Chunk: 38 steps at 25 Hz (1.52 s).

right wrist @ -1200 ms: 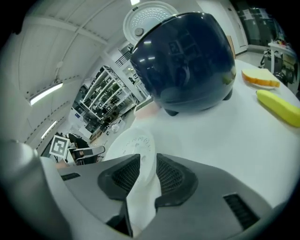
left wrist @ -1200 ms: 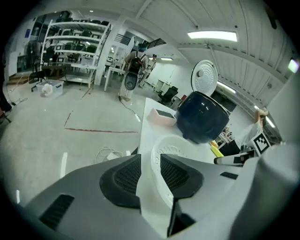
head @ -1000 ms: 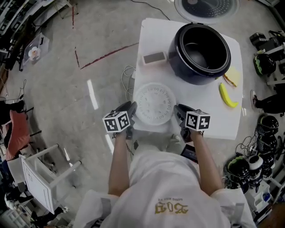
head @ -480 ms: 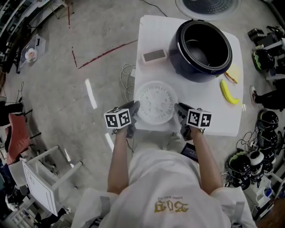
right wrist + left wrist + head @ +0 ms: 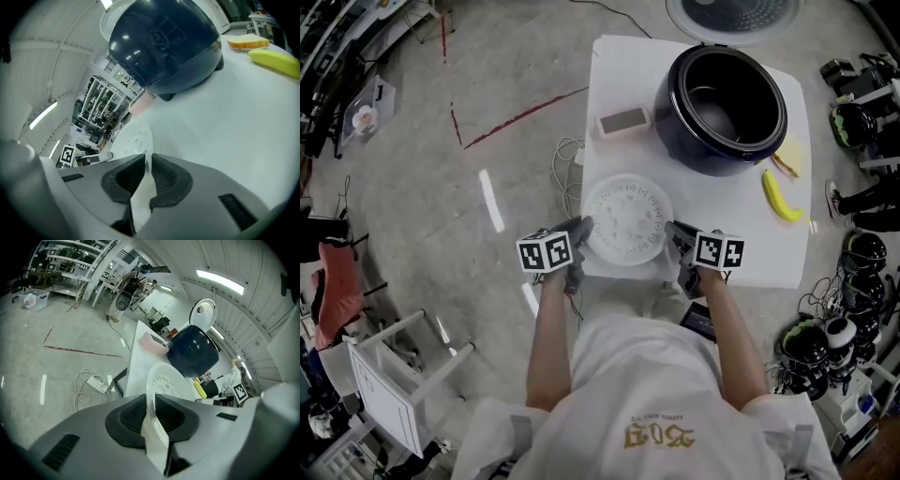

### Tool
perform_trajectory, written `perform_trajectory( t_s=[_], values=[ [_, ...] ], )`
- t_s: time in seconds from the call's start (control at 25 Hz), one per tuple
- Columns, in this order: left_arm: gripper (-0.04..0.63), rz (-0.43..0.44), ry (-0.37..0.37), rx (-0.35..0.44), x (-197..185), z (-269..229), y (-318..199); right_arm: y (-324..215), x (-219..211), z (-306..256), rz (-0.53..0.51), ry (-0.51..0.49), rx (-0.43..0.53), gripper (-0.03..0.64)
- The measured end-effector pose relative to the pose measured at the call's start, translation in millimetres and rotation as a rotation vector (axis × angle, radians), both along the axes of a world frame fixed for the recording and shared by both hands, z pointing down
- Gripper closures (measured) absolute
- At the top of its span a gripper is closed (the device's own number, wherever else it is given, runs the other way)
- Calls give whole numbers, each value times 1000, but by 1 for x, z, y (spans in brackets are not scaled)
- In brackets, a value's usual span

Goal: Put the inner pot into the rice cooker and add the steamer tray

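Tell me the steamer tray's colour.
White: the steamer tray has rings of small holes; clearest in the head view.

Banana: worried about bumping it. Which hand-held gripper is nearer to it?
Right. The right hand-held gripper has just closed on the tray's right edge, toward the banana; the left hand-held gripper has just closed on its left edge, farther away.

Glossy grey floor (image 5: 441, 281) with a red line (image 5: 520, 114) at 11 o'clock of the white table (image 5: 741, 244). A white cord (image 5: 562, 155) lies coiled at the table's 9 o'clock, a white frame (image 5: 394, 375) stands at 8 o'clock. Shelves (image 5: 61, 263) line the far wall; a strip light (image 5: 220, 281) glows on the panelled ceiling (image 5: 253, 324)
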<state>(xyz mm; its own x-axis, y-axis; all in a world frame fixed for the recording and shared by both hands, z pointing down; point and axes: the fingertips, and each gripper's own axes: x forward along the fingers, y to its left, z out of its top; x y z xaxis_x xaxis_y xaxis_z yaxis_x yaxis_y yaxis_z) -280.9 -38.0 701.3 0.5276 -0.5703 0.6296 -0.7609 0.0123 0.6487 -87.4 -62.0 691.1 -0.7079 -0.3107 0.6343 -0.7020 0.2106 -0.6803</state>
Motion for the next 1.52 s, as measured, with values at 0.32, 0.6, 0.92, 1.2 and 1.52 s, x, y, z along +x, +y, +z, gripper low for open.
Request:
perform_trajectory(
  t_s=[0.32, 0.6, 0.92, 1.2, 1.52],
  values=[
    [528, -19, 11, -1, -8, -6, -2, -5, -4, -18, -6, -29, 23, 572],
    [529, -31, 37, 56, -17, -33, -15, -16, -15, -49, -4, -71, 72, 574],
    [532, -47, 69, 132, -36, -75, -35, -35, -34, -94, 10, -117, 139, 580],
    [532, -48, 76, 184, -49, -111, -53, -49, -44, -129, 18, -158, 189, 580],
    [535, -43, 156, 247, -65, -155, -74, -59, -63, -182, 65, -229, 258, 581]
  ],
)
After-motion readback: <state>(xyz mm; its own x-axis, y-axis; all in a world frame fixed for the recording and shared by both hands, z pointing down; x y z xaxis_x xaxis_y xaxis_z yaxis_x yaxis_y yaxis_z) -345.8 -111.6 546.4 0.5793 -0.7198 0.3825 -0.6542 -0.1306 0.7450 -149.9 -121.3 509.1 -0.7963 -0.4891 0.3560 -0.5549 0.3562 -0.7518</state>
